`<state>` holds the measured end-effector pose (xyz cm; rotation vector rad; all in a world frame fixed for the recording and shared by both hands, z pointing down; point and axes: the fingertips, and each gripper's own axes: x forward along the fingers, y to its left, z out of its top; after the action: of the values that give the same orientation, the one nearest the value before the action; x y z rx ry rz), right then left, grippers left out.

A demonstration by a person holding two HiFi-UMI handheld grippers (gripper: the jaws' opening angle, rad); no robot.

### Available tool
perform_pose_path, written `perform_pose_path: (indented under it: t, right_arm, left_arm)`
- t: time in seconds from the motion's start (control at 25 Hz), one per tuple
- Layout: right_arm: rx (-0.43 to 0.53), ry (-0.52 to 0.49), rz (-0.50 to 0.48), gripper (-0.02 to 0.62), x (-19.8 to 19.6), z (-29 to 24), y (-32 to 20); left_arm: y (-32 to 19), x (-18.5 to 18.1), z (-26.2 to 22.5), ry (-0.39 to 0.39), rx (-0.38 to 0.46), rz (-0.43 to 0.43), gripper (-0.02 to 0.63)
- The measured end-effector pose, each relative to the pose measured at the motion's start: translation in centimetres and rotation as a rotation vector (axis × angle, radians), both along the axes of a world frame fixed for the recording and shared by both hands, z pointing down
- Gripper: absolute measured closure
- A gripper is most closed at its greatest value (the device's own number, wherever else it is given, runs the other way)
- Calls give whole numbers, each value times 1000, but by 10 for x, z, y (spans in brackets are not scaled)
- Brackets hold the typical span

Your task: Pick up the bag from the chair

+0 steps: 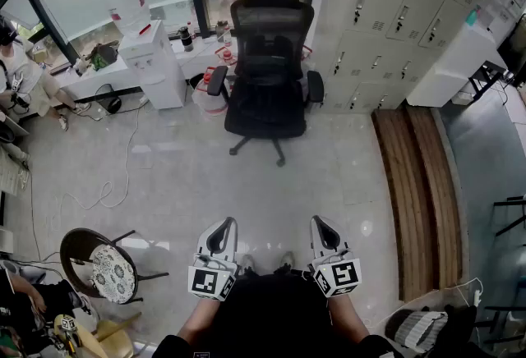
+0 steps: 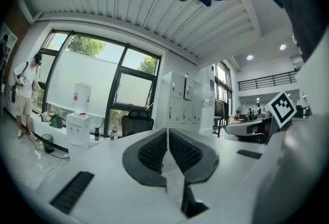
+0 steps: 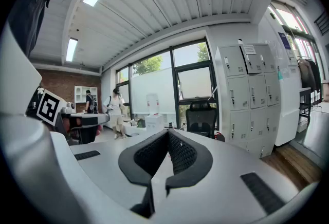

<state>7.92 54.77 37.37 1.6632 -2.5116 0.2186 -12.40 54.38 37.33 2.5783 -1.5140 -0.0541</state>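
A black office chair (image 1: 269, 61) stands across the floor by the window, also visible as the chair (image 2: 136, 123) and the chair (image 3: 201, 117) in the two gripper views. A dark bag (image 1: 268, 49) seems to rest on its seat against the backrest, hard to tell apart from the black mesh. My left gripper (image 1: 220, 230) and right gripper (image 1: 322, 225) are held low and close to my body, far from the chair. In the gripper views the left gripper (image 2: 167, 135) and right gripper (image 3: 168, 136) have their ribbed pads pressed together with nothing between them.
A white water dispenser (image 1: 151, 61) and a low counter stand left of the chair. Grey lockers (image 1: 386, 11) line the right wall, with a wooden strip (image 1: 419, 184) on the floor. A small round chair (image 1: 103, 266) and a seated person are at lower left. A cable (image 1: 115, 184) trails over the tiles.
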Motion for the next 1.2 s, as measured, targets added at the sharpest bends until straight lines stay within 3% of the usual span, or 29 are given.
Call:
perform_pose_path:
  t: [0.68,1.2]
  right_arm:
    - [1,-2,-8,595,0,1,-1]
    - [-1,-41,-23,595,26,-1,-19]
  left_arm:
    - [-2,5,-1,27,-7,4,594]
    - [-18,34,-6,8,-19,-3,594]
